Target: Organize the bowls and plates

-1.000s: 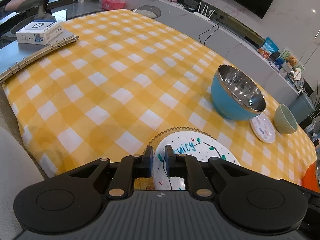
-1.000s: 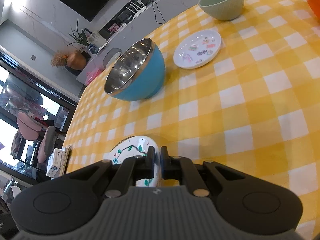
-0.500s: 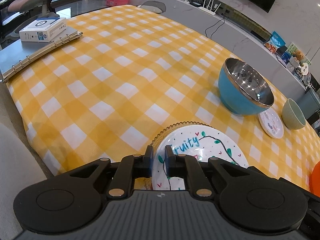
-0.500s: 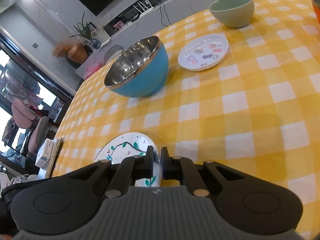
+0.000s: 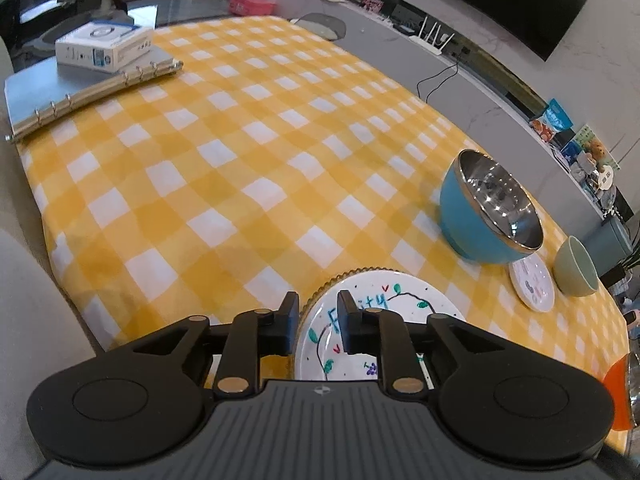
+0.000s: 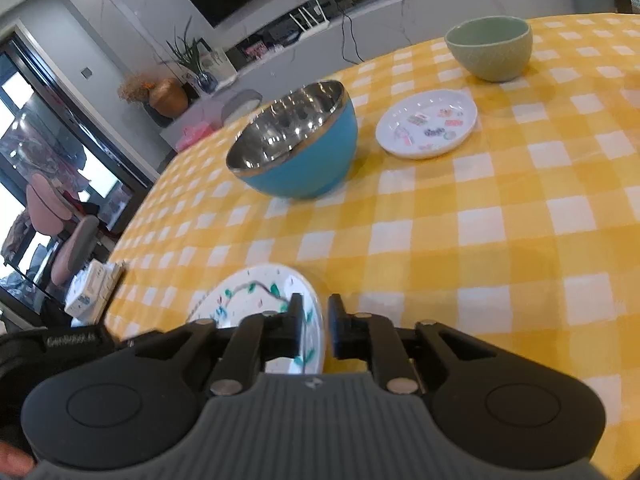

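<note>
A white plate point(image 5: 384, 312) painted with blue lettering, a dark vine with green leaves and a scalloped golden rim is seen lying on the yellow checked tablecloth point(image 5: 224, 184), its opposite edges straddled by the left gripper point(image 5: 318, 322) and the right gripper point(image 6: 316, 330); both pairs of jaws have just been opening and now stand narrowly apart, the rim loose between them. Ahead of the tongs, a blue steel-lined bowl point(image 6: 296, 148), a small white dish point(image 6: 428, 124) and a green bowl point(image 6: 490, 48) are shown. A ring binder point(image 5: 96, 96) under a white box point(image 5: 102, 46) is shown only by the left view, a potted plant point(image 6: 188, 56) only by the right.
</note>
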`<state>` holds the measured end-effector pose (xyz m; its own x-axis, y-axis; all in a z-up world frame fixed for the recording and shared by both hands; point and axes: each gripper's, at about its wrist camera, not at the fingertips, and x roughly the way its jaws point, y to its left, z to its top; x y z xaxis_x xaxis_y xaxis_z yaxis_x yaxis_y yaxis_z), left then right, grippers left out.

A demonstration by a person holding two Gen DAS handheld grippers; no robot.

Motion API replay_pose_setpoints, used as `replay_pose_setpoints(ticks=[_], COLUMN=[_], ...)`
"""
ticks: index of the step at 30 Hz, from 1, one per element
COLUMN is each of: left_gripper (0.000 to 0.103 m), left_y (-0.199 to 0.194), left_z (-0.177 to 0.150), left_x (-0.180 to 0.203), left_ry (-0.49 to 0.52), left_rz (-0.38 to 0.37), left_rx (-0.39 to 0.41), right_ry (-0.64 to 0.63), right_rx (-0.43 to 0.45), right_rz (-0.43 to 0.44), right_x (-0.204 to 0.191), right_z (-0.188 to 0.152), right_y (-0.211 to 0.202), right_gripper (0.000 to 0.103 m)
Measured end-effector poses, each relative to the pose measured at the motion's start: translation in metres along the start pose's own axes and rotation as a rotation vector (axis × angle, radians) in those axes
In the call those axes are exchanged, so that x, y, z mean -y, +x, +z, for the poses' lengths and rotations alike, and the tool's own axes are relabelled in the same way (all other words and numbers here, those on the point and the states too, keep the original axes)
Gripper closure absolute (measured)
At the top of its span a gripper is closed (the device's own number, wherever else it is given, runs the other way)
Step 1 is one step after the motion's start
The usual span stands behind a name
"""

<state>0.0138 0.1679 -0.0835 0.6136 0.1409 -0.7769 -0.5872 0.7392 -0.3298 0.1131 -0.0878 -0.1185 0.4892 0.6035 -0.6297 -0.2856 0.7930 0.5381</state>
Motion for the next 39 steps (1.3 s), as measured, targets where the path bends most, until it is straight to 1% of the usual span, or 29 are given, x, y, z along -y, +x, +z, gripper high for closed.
replay_pose_setpoints(ticks=[4,6,9,12,17,20,23,26,29,31,32,33,36,39], left_gripper=[0.08,0.08,0.083,0.084,0.084,0.083,0.083,0.083,0.083,0.083,0.083,0.083,0.083,0.078], left_y=[0.004,0.004,0.004,0.004,0.005,0.002,-0.003,-0.01,-0.012,-0.013,-0.013,-0.012,-0.007,0.0], left_z=[-0.001,-0.001,-0.003,-0.003,-0.003,-0.002,-0.002,-0.002,-0.003,-0.003,-0.003,-0.003,-0.002,0.001], left_x=[0.0,0.001,0.004,0.006,0.004,0.002,0.005,0.018,0.037,0.051,0.06,0.068,0.092,0.114], left_ry=[0.008,0.021,0.046,0.063,0.043,0.03,0.042,0.102,0.165,0.195,0.213,0.227,0.273,0.31], left_rz=[-0.002,-0.001,0.006,0.01,0.014,0.004,-0.022,-0.06,-0.117,-0.16,-0.18,-0.197,-0.247,-0.286], left_rx=[-0.031,-0.037,-0.038,-0.035,-0.034,-0.026,-0.002,0.027,0.038,0.044,0.044,0.046,0.057,0.064], right_ry=[-0.002,-0.01,-0.015,-0.014,-0.029,-0.018,0.005,0.005,0.023,0.042,0.052,0.061,0.093,0.139], right_rx=[-0.048,-0.061,-0.063,-0.055,-0.049,-0.051,-0.034,0.01,0.046,0.068,0.079,0.092,0.135,0.171], right_rz=[-0.001,-0.008,-0.013,-0.015,-0.009,0.001,0.0,-0.025,-0.062,-0.094,-0.114,-0.13,-0.162,-0.177], right_x=[0.0,-0.002,-0.003,-0.003,-0.003,-0.002,0.001,0.002,0.008,0.014,0.017,0.02,0.031,0.043], right_z=[-0.009,-0.012,-0.013,-0.011,-0.009,-0.007,-0.004,0.002,0.012,0.019,0.024,0.028,0.039,0.05], right_y=[-0.004,-0.004,-0.002,0.001,0.005,0.007,0.002,-0.008,-0.018,-0.023,-0.026,-0.029,-0.037,-0.043], right_gripper=[0.085,0.095,0.096,0.096,0.096,0.096,0.091,0.09,0.082,0.082,0.08,0.076,0.074,0.072])
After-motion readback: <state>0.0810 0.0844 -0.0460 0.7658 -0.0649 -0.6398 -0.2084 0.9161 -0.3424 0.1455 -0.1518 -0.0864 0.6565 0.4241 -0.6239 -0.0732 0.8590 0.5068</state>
